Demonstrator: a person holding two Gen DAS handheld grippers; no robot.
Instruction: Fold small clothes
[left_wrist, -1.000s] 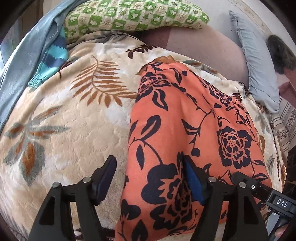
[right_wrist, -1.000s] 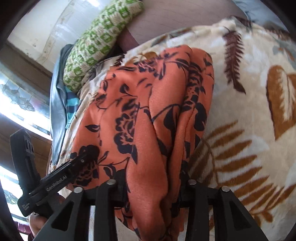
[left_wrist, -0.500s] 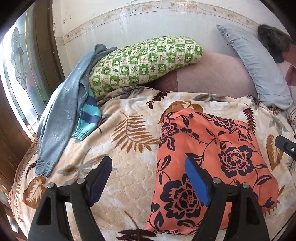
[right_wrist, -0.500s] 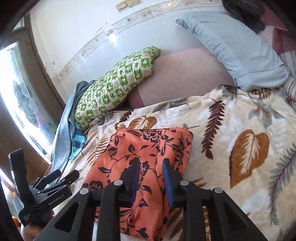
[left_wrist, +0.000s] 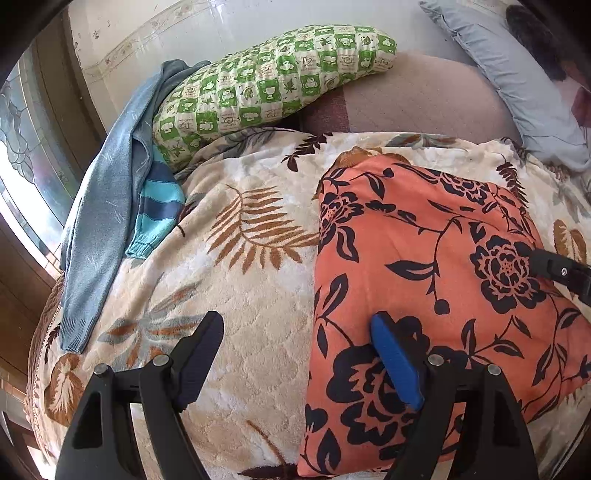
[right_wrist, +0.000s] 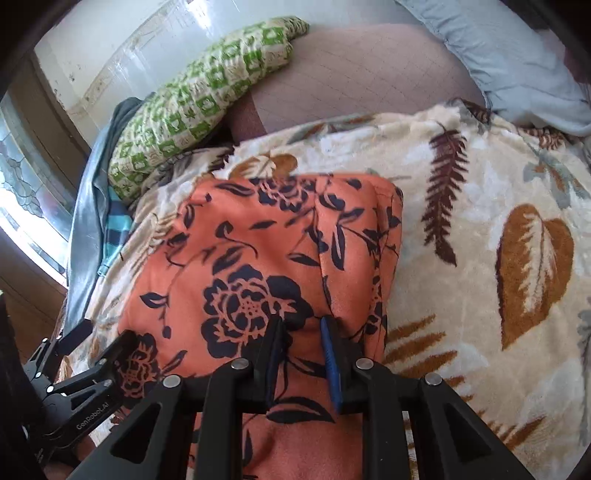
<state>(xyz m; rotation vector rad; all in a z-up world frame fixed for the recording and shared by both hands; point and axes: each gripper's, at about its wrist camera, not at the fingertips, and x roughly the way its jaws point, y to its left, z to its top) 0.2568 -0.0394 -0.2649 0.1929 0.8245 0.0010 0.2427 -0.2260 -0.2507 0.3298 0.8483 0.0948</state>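
Note:
An orange garment with black flowers (left_wrist: 424, 266) lies folded into a rectangle on the leaf-print blanket (left_wrist: 251, 288); it also shows in the right wrist view (right_wrist: 258, 258). My left gripper (left_wrist: 295, 332) is open wide over the garment's left edge, one finger over the blanket, the blue-padded one over the cloth. My right gripper (right_wrist: 301, 328) hovers low over the garment's near right part, jaws a narrow gap apart with nothing between them. Its tip shows at the right edge of the left wrist view (left_wrist: 561, 271).
A green checked pillow (left_wrist: 269, 85) lies at the back, with a blue sweater (left_wrist: 103, 221) and a striped teal garment (left_wrist: 159, 210) at the left edge by the window. A grey pillow (left_wrist: 517, 74) lies at the back right.
Both grippers let go of the garment and rose away, then came back down closer to it. The garment now lies flat and folded. The right jaws closed to a narrow gap.

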